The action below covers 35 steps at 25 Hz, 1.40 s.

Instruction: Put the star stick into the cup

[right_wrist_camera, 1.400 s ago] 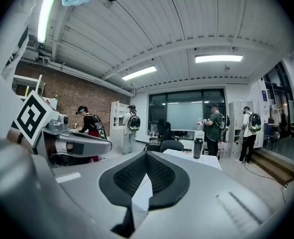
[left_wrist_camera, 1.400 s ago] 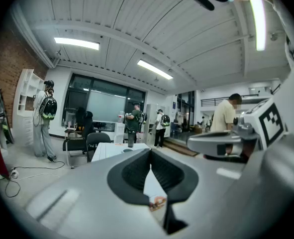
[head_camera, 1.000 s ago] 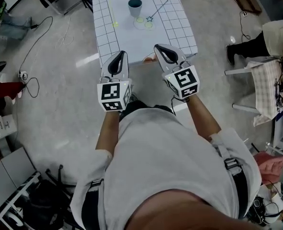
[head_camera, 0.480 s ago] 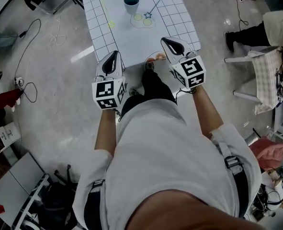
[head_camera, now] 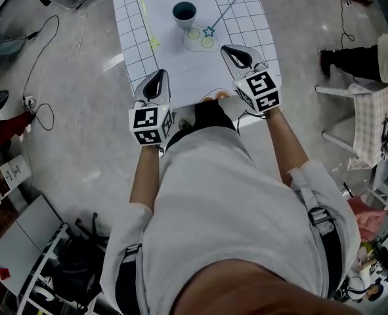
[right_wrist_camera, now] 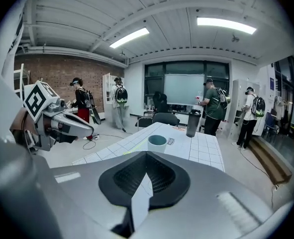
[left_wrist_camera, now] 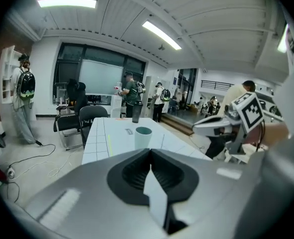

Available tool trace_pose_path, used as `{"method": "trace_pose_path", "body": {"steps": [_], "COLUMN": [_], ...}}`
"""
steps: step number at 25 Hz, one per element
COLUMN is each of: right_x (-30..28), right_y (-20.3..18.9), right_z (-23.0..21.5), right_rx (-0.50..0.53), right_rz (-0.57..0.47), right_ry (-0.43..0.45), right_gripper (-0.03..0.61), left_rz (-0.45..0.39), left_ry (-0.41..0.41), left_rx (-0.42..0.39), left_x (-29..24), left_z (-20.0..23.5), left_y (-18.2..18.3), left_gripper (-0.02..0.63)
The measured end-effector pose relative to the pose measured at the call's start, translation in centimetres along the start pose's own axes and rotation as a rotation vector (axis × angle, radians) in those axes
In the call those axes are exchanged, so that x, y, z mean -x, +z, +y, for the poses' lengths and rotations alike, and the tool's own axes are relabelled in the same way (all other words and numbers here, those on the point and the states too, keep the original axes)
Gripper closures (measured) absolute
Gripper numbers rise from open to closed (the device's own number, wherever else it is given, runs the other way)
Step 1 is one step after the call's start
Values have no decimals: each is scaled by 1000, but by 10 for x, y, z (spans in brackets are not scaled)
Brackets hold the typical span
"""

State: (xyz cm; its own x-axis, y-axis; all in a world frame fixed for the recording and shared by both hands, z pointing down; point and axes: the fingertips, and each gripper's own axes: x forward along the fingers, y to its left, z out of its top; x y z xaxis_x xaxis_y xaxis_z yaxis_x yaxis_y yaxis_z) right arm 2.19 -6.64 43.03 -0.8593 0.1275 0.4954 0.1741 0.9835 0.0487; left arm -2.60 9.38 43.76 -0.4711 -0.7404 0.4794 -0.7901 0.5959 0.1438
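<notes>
Task item: thin blue stick with an open star outline at one end. It lies flat on the white gridded tabletop, just right of the dark teal cup, with the star end nearest the person.
Expected handling: judged light, slender and fairly stiff. It sits low on the surface, so it is likely to slide or roll away under a shallow pinch.
Grasp point: the bare shaft behind the star, which is clear of other items. Pinch across the shaft, then stand the stick up for insertion.
Receptacle: the cup stands upright with its mouth open. It is judged light, so a sideways knock may tip it.
Left claw: pressed together with nothing between the jaws. It is at the near left corner of the tabletop, well apart from the stick.
Right claw: pressed together and empty. It is at the near right side of the tabletop, the closer of the two to the stick.
Adjacent items: two pale yellow-green discs lie beside the star end, and a yellow-green strip lies left of the cup. A dark bottle stands at the far end.
Obstructions: none lie between the right claw and the shaft. The discs crowd the star end.
Surroundings: black office chairs, standing people and floor cables are all well apart from the tabletop.
</notes>
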Motion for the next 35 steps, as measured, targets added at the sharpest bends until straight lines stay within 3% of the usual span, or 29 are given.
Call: {"method": "trace_pose_path", "body": {"steps": [8, 11, 18, 22, 27, 30, 35], "right_x": [-60, -79, -127, -152, -179, -188, -199], "right_y": [-40, -57, -86, -98, -124, -136, -147], "right_z": [-61, -76, -89, -104, -110, -107, -102], "right_rx": [39, 103, 459, 776, 1081, 1176, 1216], "right_rz": [160, 222, 348, 412, 506, 573, 654], "right_ry": [154, 203, 407, 439, 552, 615, 713], "right_gripper": [578, 578, 577, 575, 504, 500, 517], "left_rz": [112, 160, 187, 200, 198, 187, 180], "left_ry": [-26, -21, 11, 37, 82, 110, 124], "left_rx": [100, 113, 206, 231, 277, 308, 324], "left_x": [-82, -106, -150, -155, -150, -142, -137], "left_z": [-20, -28, -23, -19, 2, 12, 24], "left_y": [-4, -12, -25, -33, -44, -48, -52], "left_gripper": [611, 611, 611, 611, 611, 611, 611]}}
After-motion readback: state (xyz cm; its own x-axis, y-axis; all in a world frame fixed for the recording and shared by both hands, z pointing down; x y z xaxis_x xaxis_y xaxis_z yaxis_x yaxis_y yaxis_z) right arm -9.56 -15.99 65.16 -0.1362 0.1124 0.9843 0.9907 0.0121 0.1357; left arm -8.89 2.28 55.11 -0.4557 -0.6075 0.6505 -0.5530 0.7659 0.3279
